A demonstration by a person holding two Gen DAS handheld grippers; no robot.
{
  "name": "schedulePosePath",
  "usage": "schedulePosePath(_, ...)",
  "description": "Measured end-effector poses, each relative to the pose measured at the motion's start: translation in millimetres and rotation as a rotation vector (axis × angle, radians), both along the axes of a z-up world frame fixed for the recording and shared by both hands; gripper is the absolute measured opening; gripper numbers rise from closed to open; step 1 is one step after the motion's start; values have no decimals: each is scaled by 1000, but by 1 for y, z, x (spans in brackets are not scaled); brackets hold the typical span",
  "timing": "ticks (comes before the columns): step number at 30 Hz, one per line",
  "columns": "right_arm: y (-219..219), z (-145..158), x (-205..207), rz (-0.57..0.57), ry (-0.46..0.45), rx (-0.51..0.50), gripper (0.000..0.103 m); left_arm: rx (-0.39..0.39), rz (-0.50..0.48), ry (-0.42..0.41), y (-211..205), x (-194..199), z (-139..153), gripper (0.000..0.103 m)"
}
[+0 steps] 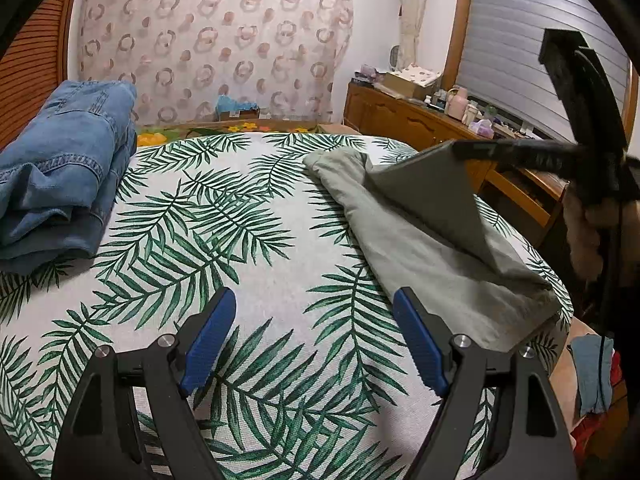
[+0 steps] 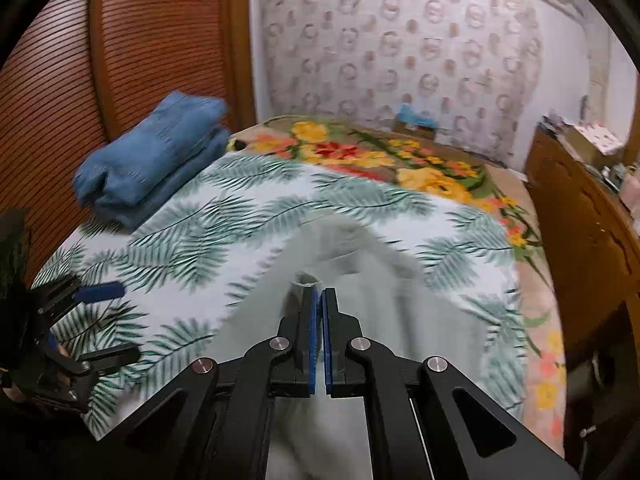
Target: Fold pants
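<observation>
Soft, matte grey-green pants (image 1: 424, 248) lie along the right side of the bed, cloth limp and lightly creased. One corner is lifted into a taut triangular flap, pinched in the closed right gripper (image 2: 319, 294). Left gripper (image 1: 312, 312) hovers over bare cover, blue ribbed pads (image 1: 208, 344) wide apart, nothing between them. Palm-leaf bedcover (image 1: 260, 280), woven, white and green. Folded denim stack (image 1: 60, 168) at far left. Slatted wood door (image 2: 120, 40); wooden dresser (image 1: 400, 120) at right.

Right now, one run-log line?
right gripper: shut on grey pants, corner lifted | left gripper: open, empty | folded jeans: aside
</observation>
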State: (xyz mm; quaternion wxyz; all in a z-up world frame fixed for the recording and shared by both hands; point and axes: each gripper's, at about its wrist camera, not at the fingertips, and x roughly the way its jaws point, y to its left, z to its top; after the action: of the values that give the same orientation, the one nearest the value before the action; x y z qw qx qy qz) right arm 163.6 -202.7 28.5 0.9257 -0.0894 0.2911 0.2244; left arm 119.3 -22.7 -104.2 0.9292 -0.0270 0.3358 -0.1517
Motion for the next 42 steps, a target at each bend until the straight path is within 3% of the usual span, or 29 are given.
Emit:
schedulePosePath(8, -29, 7, 22, -99, -19, -49, 2, 3, -1, 0, -1, 0, 0, 82)
schedulePosePath(18, -43, -10, 52, -201, 17, -80, 2, 5, -1, 1, -1, 0, -1, 82)
schedulePosePath(30, -58, -12, 58, -268, 48, -54, 7, 11, 8, -9, 0, -2, -1, 82)
schedulePosePath(33, -60, -14, 44, -233, 63, 11, 12, 14, 7, -9, 0, -2, -3, 82)
schedulePosePath(37, -49, -24, 12, -168, 54, 16, 19, 13, 7, -8, -1, -2, -3, 82)
schedulePosePath(42, -28, -42, -23, -67, 75, 14, 21, 17, 9, -4, -1, -2, -3, 82)
